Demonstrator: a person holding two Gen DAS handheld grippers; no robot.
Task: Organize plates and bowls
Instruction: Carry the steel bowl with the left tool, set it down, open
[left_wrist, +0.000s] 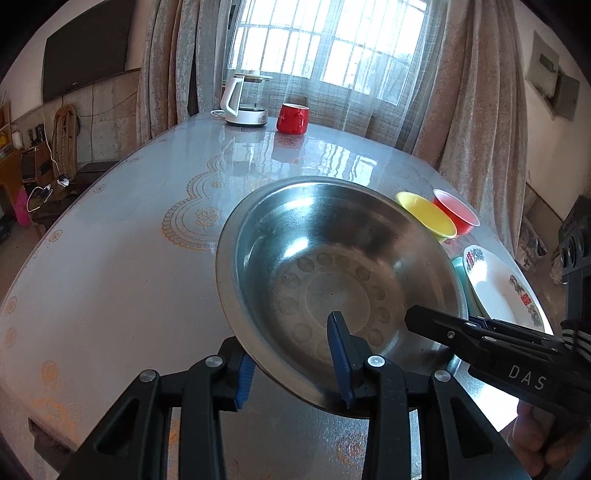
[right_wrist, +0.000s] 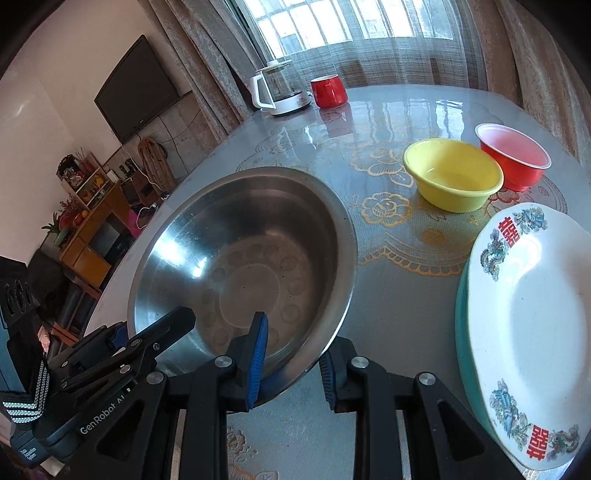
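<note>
A large steel bowl is tilted above the table, held at its near rim by both grippers. My left gripper is shut on the rim, one blue pad inside the bowl and one outside. My right gripper is shut on the rim of the same steel bowl in the same way. The right gripper also shows in the left wrist view, and the left gripper in the right wrist view. A yellow bowl, a red bowl and a white patterned plate on a teal plate sit to the right.
A white kettle and a red mug stand at the far end of the glossy patterned table. Curtains and a window are behind. The table's left edge drops off toward a TV wall and shelves.
</note>
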